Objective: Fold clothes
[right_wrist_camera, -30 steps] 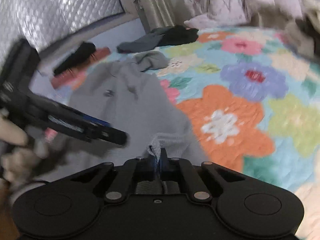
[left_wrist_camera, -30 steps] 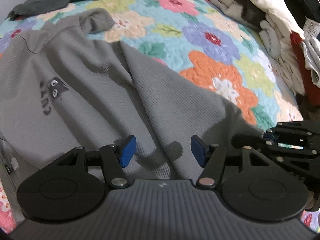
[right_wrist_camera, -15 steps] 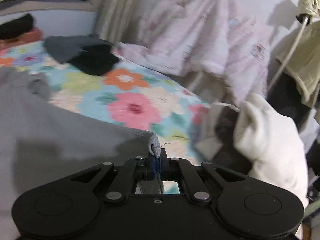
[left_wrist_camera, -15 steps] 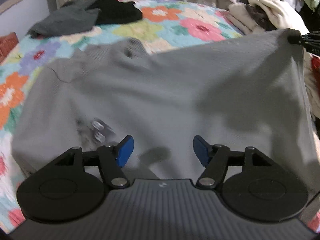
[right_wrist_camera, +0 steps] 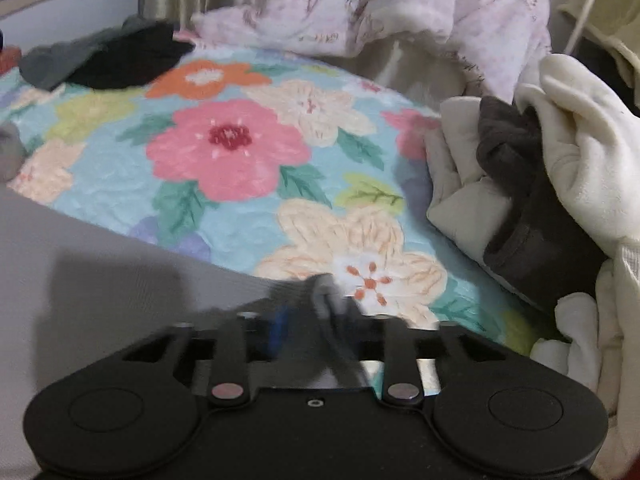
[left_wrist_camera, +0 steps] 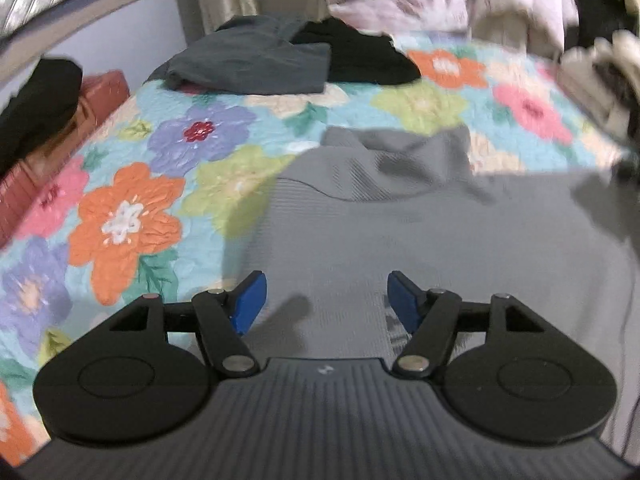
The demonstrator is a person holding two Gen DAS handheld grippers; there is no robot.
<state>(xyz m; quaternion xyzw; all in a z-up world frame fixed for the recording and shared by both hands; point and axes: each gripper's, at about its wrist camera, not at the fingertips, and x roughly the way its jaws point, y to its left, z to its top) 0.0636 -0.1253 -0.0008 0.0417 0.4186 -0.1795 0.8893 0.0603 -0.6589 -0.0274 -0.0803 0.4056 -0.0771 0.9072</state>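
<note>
A grey ribbed sweater [left_wrist_camera: 400,232] lies spread flat on the floral quilt [left_wrist_camera: 128,216], collar toward the far side. My left gripper [left_wrist_camera: 322,300] is open and empty, its blue pads just above the sweater's near part. In the right wrist view the sweater [right_wrist_camera: 80,280] fills the lower left. My right gripper [right_wrist_camera: 316,320] is blurred by motion; its jaws stand apart, with the sweater's corner [right_wrist_camera: 320,284] between them.
A dark grey garment [left_wrist_camera: 248,64] and a black one [left_wrist_camera: 360,56] lie at the bed's far end. A heap of cream and brown clothes [right_wrist_camera: 540,184] sits at the right. A red-brown box [left_wrist_camera: 60,128] with black cloth stands left of the bed. Pink bedding [right_wrist_camera: 360,4] hangs behind.
The sweater, held up and stretched by the right gripper, now lies flat on the quilt. The right gripper's jaws have come apart. The left gripper has shifted over the sweater, still open.
</note>
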